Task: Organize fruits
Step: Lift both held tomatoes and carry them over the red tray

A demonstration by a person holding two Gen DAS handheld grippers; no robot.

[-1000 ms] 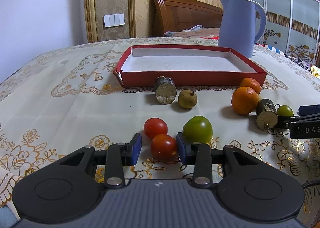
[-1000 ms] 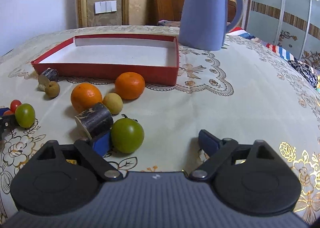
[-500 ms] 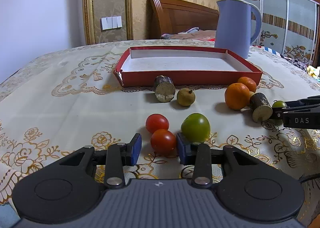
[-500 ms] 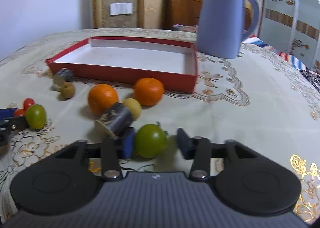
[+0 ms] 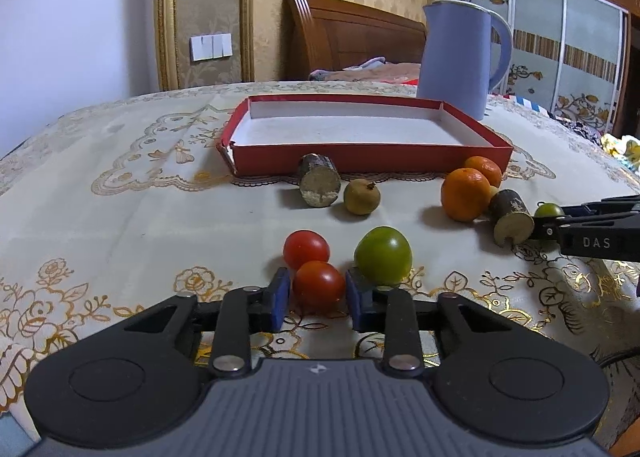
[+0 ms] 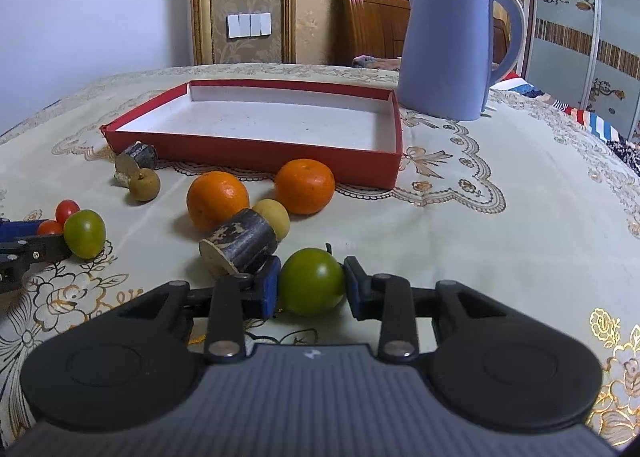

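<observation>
Grippers clamp red tomato (image 5: 319, 285), green tomato (image 6: 311, 287)

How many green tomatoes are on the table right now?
2. One round green tomato is clamped in the right gripper; the other green tomato sits on the cloth beside the left gripper, which holds a red cherry tomato. None looks hidden.

Your left gripper (image 5: 316, 293) fills the lower frame: a ribbed grey body, two round black discs at the lower corners, black link arms with silver rivets, blue pads (image 5: 279, 299). Your right gripper (image 6: 310, 287) looks alike; at the left view's right edge it reads "DAS" in white.
</observation>
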